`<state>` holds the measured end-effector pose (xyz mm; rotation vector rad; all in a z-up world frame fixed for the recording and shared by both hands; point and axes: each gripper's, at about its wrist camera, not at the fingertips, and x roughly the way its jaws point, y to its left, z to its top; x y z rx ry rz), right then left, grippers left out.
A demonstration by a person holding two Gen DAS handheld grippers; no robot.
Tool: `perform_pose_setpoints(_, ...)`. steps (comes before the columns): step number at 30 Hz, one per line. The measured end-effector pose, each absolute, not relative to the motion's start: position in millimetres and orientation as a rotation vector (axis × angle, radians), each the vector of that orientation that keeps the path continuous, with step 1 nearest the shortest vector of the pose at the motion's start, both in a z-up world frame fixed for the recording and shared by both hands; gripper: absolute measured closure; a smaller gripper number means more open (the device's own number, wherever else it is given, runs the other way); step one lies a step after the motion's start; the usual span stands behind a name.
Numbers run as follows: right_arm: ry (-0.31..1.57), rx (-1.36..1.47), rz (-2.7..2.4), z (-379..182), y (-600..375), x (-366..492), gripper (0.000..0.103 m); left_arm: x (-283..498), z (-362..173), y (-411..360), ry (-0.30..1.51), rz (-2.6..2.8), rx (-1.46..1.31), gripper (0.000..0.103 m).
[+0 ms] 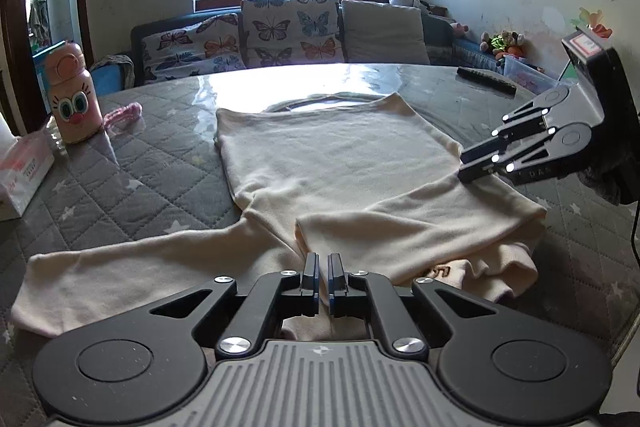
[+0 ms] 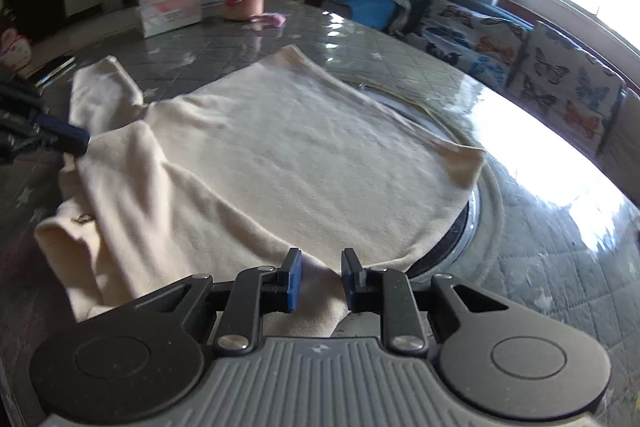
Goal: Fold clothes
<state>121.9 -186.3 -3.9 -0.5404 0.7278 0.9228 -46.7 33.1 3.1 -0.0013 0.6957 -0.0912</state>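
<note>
A cream long-sleeved top [image 1: 332,163] lies flat on the grey quilted table [image 1: 152,163]; it also shows in the right wrist view [image 2: 280,147]. One sleeve [image 1: 420,215] is folded across its body, the other sleeve [image 1: 120,267] stretches out to the left. My left gripper [image 1: 323,267] hovers at the near edge of the top with jaws nearly closed and nothing visibly between them. My right gripper [image 2: 321,267] is open over the top's edge, with cloth lying beneath and between its fingers. It shows from the side in the left wrist view [image 1: 472,167].
A pink cartoon bottle [image 1: 72,95] and a tissue box [image 1: 20,175] stand at the table's left. A pink cloth scrap [image 1: 124,113] lies beside the bottle. A dark remote [image 1: 486,79] lies far right. A sofa with butterfly cushions [image 1: 272,35] is behind.
</note>
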Motion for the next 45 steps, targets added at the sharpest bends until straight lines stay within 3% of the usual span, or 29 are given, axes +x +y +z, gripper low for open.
perform_pose_setpoints(3, 0.736, -0.56, 0.934, -6, -185, 125, 0.082, -45, 6, 33, 0.689, -0.092, -0.003, 0.092)
perform_pose_setpoints(6, 0.748, -0.556, 0.948, -6, -185, 127, 0.087, -38, 4, 29, 0.685, -0.106, 0.001, 0.07)
perform_pose_setpoints(7, 0.752, -0.554, 0.951, -6, -185, 127, 0.091, -36, 3, 27, 0.685, -0.111, 0.003, 0.069)
perform_pose_setpoints(8, 0.751, -0.554, 0.952, -6, -184, 126, 0.097, -33, 1, 26, 0.69, -0.114, 0.002, 0.069)
perform_pose_setpoints(10, 0.739, -0.555, 0.94, -4, -184, 122, 0.098, -26, -5, 24, 0.707, -0.118, 0.0, 0.075)
perform_pose_setpoints(12, 0.723, -0.542, 0.922, -1, -187, 120, 0.099, -22, -10, 22, 0.722, -0.109, 0.007, 0.094)
perform_pose_setpoints(16, 0.705, -0.495, 0.872, 3, -198, 121, 0.099, -23, -13, 19, 0.718, -0.107, 0.048, 0.098)
perform_pose_setpoints(26, 0.692, -0.4, 0.841, 4, -209, 119, 0.092, -23, 1, 22, 0.686, -0.082, 0.061, 0.097)
perform_pose_setpoints(45, 0.744, -0.357, 0.807, 3, -237, 64, 0.092, -6, -13, 12, 0.689, -0.132, 0.052, 0.094)
